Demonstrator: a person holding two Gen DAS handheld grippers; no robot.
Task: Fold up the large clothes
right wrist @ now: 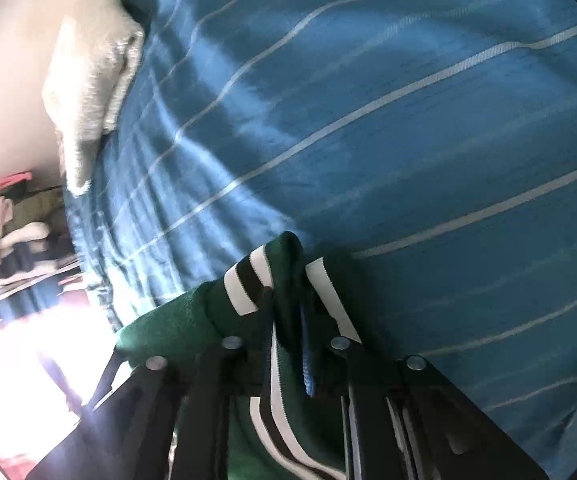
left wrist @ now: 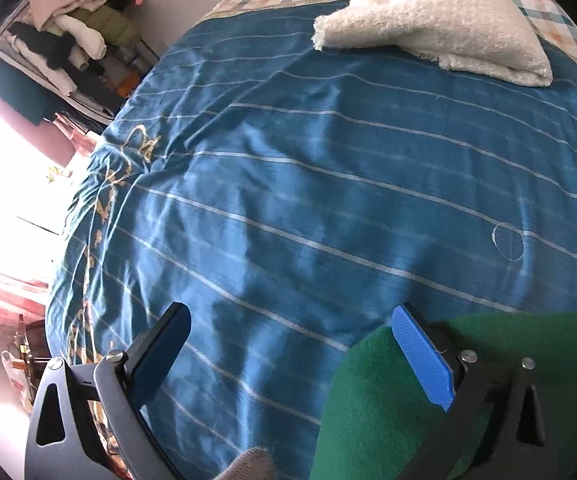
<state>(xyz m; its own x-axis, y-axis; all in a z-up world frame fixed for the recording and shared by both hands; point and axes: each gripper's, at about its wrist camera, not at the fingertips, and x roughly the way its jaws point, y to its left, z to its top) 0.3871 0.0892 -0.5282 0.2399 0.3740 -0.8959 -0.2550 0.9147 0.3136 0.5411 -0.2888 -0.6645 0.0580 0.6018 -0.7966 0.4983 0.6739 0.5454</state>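
A green garment (left wrist: 372,408) lies at the lower right of the left wrist view, on a blue striped bedspread (left wrist: 288,184). My left gripper (left wrist: 292,340) is open and empty above the bedspread, its right finger over the garment's edge. In the right wrist view my right gripper (right wrist: 288,316) is shut on the green garment (right wrist: 284,280) at its black-and-white striped trim, with cloth bunched between the fingers above the bedspread (right wrist: 368,120).
A folded white fluffy towel (left wrist: 436,20) lies at the far side of the bed, also in the right wrist view (right wrist: 92,92). A rack of piled clothes (left wrist: 64,36) stands beside the bed. A bright window glares at the left.
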